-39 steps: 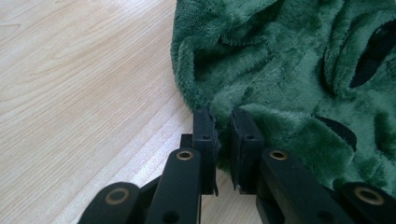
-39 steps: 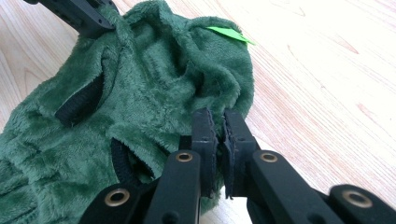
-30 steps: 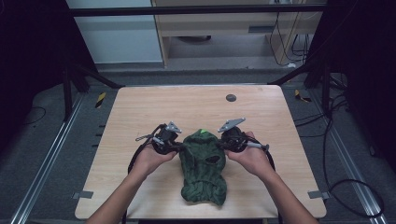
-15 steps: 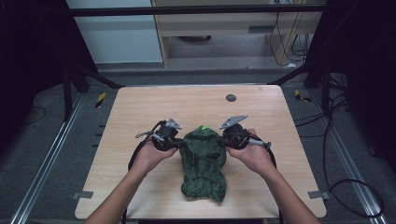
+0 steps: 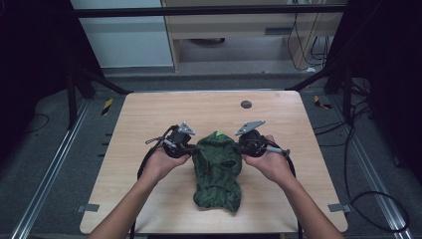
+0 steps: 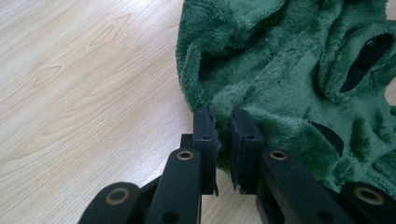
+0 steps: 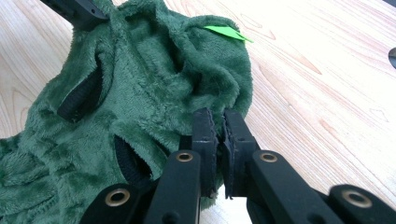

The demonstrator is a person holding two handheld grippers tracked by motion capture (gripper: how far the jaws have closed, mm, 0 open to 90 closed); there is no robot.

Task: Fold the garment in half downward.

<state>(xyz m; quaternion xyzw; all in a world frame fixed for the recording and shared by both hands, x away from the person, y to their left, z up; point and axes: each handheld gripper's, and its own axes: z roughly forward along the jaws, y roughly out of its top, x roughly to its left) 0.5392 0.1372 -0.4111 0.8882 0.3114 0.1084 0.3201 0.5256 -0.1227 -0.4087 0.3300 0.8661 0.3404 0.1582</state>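
We see one green fleece garment [image 5: 217,169] on the table [image 5: 149,114], pinched between both left gripper [image 6: 223,135] fingers and both right gripper [image 7: 220,133] fingers.

Your high view looks forward and down from above your side onto the whole pale wooden table [image 5: 149,114]. Each gripper view sits close and low along its own jaws; all three share the crumpled green plush garment [image 5: 217,172] [image 6: 299,84] [image 7: 140,107].
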